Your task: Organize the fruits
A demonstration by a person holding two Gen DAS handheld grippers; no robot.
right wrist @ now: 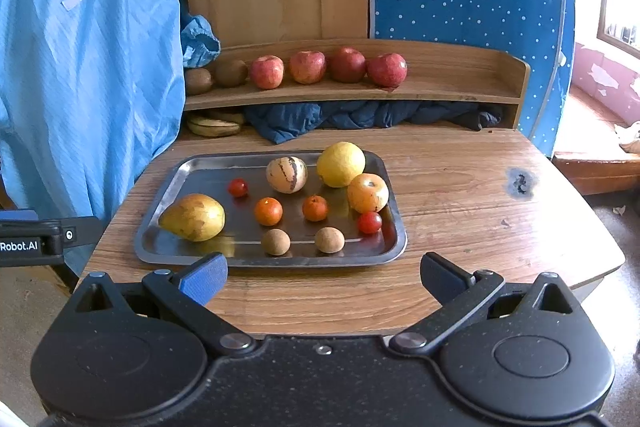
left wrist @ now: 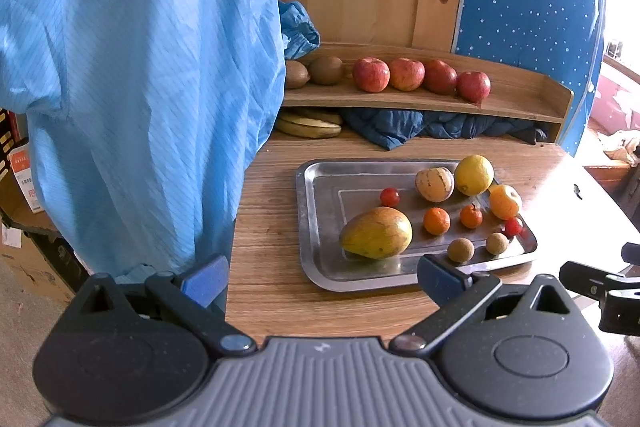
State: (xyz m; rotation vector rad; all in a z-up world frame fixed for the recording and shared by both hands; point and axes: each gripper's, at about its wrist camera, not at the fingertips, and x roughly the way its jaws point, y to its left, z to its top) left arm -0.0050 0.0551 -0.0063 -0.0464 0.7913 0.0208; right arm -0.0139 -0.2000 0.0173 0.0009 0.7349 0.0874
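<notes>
1. I hold both grippers back at the near edge of the surface. The left gripper and right gripper each have their jaws wide apart and empty, which I judge suits a first pick.
2. The loose fruit sits on the metal tray: a mango near left, a lemon far right, two tangerines in the middle.
3. The far shelf already carries a row of apples with kiwis to their left, so like seems grouped with like.
4. The shelf's right part is bare, with open room for more.
5. The tray's raised rim means lifting, not sliding. A blue garment crowds the left side.
</notes>
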